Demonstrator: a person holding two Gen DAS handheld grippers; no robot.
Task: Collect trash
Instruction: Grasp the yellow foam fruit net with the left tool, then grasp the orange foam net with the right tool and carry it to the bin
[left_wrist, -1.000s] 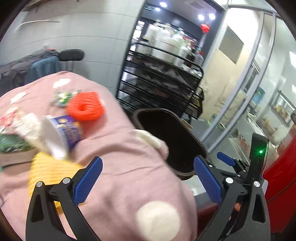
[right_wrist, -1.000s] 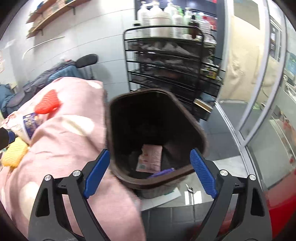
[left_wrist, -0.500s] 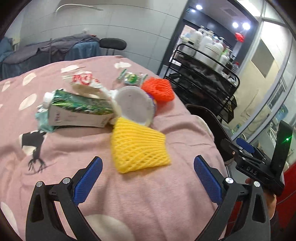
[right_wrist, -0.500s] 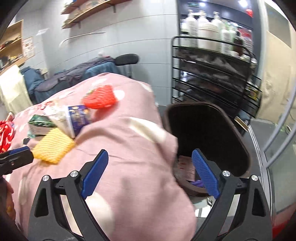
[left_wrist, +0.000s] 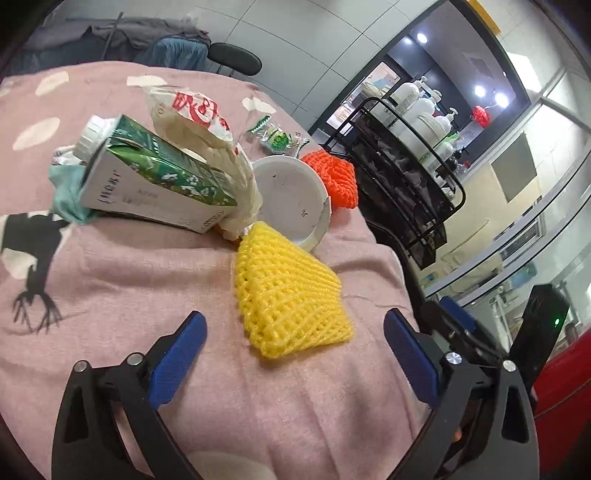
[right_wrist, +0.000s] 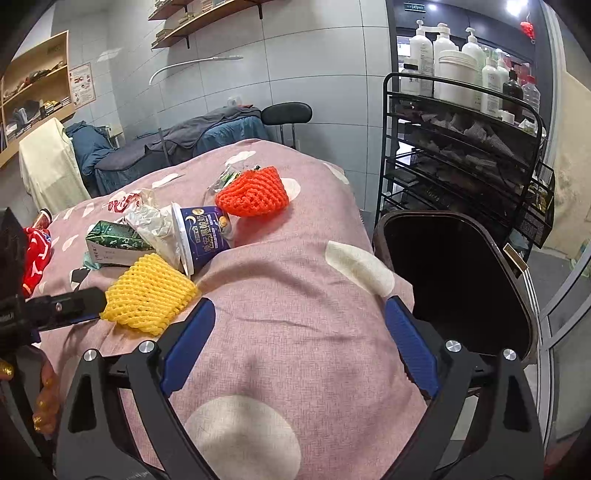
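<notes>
Left gripper (left_wrist: 293, 336) jaws wide but closing, yellow foam net (left_wrist: 288, 295) lying just ahead between them, not gripped. Right gripper (right_wrist: 299, 328) held wide open, nothing between the jaws, over pink blanket (right_wrist: 295, 295). Carton (left_wrist: 155, 181), cup (right_wrist: 203, 236), orange net (right_wrist: 253, 195) piled behind. Dark bin (right_wrist: 458, 280) stands beside the blanket's edge.

A foam net sleeve (left_wrist: 288, 295) lay on the blanket-covered bed (left_wrist: 147, 295), nearest the bed's near edge. Behind it a tipped cup (left_wrist: 291, 199) lay on its side, with a carton (left_wrist: 155, 181) and a crumpled bag (left_wrist: 199, 125) to its left. A second net sleeve (right_wrist: 253, 192) sat farther back. The bin (right_wrist: 454, 277) stood off the bed's right edge, before a wire rack (right_wrist: 461, 147).
</notes>
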